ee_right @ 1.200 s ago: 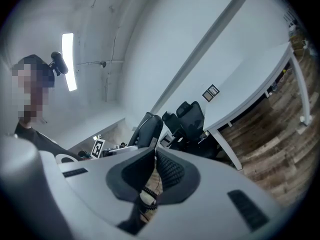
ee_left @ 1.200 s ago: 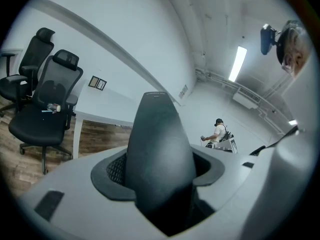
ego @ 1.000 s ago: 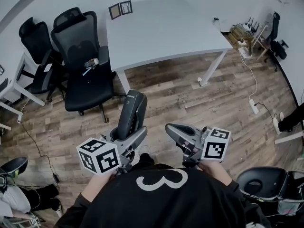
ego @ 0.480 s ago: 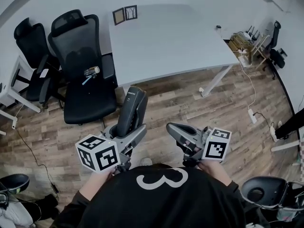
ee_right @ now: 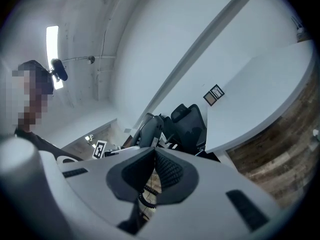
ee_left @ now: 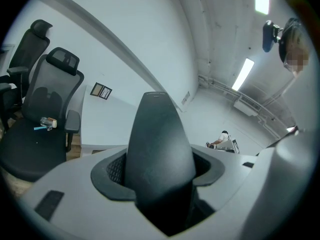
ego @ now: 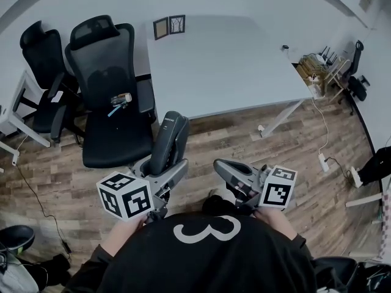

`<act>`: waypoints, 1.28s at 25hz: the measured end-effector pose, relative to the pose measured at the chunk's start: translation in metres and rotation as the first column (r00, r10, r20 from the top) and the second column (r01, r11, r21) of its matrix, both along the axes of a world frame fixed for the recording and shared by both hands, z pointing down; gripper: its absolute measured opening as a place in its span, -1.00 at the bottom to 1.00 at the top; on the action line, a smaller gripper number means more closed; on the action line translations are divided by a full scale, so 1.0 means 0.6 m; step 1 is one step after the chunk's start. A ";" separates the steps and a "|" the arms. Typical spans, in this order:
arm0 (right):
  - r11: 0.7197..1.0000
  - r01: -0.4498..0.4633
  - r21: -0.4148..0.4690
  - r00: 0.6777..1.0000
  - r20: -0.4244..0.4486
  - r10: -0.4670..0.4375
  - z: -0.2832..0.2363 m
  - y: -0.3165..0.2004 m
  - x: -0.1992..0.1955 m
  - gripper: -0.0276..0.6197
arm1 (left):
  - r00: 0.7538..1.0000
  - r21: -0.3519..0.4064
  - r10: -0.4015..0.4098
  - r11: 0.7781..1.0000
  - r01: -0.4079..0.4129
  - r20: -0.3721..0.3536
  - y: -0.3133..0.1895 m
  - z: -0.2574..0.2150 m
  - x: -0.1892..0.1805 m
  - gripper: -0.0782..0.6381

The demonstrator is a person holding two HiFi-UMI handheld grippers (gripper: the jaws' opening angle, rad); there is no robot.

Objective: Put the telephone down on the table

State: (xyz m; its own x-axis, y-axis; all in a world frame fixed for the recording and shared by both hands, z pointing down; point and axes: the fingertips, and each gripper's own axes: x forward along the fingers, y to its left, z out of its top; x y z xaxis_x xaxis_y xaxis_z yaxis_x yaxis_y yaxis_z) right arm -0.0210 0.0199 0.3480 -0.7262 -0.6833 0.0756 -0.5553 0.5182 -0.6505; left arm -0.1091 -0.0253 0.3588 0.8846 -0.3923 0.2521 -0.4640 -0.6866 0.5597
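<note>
A dark telephone handset [ego: 170,140] stands upright in my left gripper [ego: 162,166], whose jaws are shut on its lower part. In the left gripper view the handset [ee_left: 160,149] fills the middle between the pads, with the white table [ee_left: 100,119] behind it. The white table [ego: 226,60] lies ahead of both grippers, some way off over the wooden floor. My right gripper [ego: 223,166] is level with the left one, jaws shut. In the right gripper view the pads [ee_right: 170,171] meet, and a coiled cord [ee_right: 145,196] shows below them. Whether it is pinched I cannot tell.
Two black office chairs [ego: 110,102] [ego: 43,72] stand left of the table, the nearer one with small items [ego: 120,98] on its seat. Two picture frames [ego: 169,26] stand at the table's far left edge. A cable and power strip [ego: 322,160] lie on the floor at right.
The table and chairs have slid lower and nearer in the head view. Both grippers keep their pose, the left still shut on the handset.
</note>
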 end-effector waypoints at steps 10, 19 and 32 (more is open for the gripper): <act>0.997 0.071 -0.038 0.996 0.052 -0.069 0.028 -0.121 0.045 -0.89 | 0.996 -0.032 -0.079 0.996 0.080 0.035 -0.111 0.026 0.034 0.04; 0.991 0.134 -0.021 0.989 0.064 -0.133 0.013 -0.298 0.135 -0.89 | 0.987 -0.043 -0.151 0.987 0.153 0.059 -0.263 0.025 0.117 0.04; 0.978 0.209 -0.024 0.975 0.080 -0.207 0.004 -0.468 0.235 -0.89 | 0.964 -0.045 -0.249 0.966 0.254 0.091 -0.417 0.018 0.199 0.04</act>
State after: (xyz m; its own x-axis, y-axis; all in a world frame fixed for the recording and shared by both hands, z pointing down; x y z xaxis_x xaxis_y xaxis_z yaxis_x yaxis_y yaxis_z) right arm 0.1199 -0.2610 0.3507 -0.8567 -0.5147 0.0337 -0.3853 0.5952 -0.7052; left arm 0.0100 -0.2757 0.3695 0.7339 -0.5827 0.3492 -0.6647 -0.5102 0.5457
